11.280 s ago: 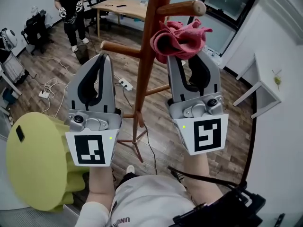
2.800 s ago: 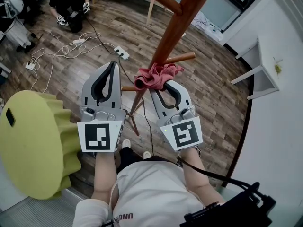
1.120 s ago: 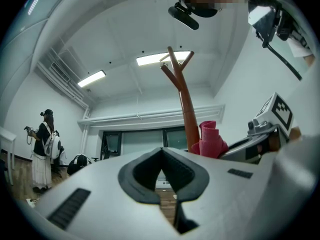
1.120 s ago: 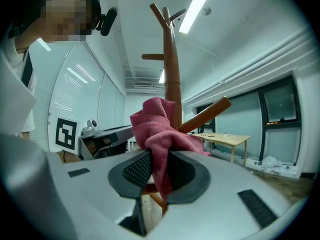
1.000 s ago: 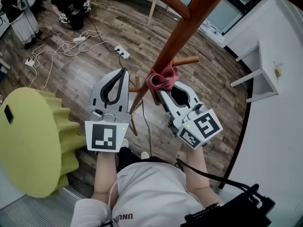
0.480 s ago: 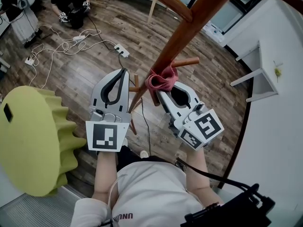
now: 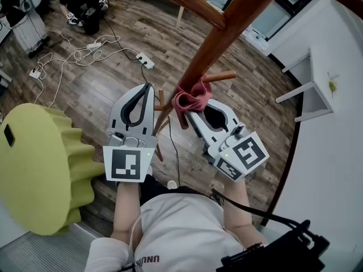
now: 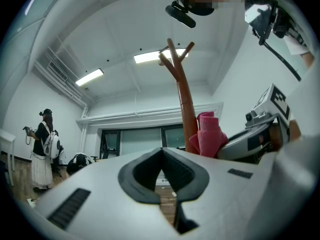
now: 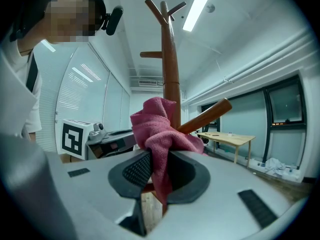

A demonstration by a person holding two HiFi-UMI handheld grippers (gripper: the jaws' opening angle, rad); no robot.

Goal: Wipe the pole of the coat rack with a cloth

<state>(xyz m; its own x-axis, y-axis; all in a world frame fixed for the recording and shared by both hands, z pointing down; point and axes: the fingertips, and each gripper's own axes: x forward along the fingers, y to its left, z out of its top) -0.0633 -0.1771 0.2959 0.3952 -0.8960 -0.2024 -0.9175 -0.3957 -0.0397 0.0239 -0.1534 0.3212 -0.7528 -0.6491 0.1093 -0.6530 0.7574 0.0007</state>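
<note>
A brown wooden coat rack pole [image 7: 218, 41] rises through the head view, with pegs sticking out of it. My right gripper [image 7: 191, 107] is shut on a pink cloth [image 7: 190, 95] that presses against the lower pole just above a peg [image 7: 220, 76]. In the right gripper view the cloth [image 9: 159, 129] bunches between the jaws in front of the pole [image 9: 171, 64]. My left gripper [image 7: 143, 89] is shut and holds nothing, just left of the pole. In the left gripper view the pole [image 8: 185, 101] and the cloth [image 8: 209, 134] stand to its right.
A yellow-green ribbed stool [image 7: 34, 169] stands at my left. Cables and power strips [image 7: 91, 52] lie on the wood floor. A person [image 7: 85, 1] crouches at the far left. A white table [image 7: 317, 78] stands at the right, a wooden desk [image 9: 227, 139] beyond.
Over eleven seconds the cloth went from high on the pole down to its lower part. In the last second the right gripper and cloth hardly shifted; the left gripper stayed put.
</note>
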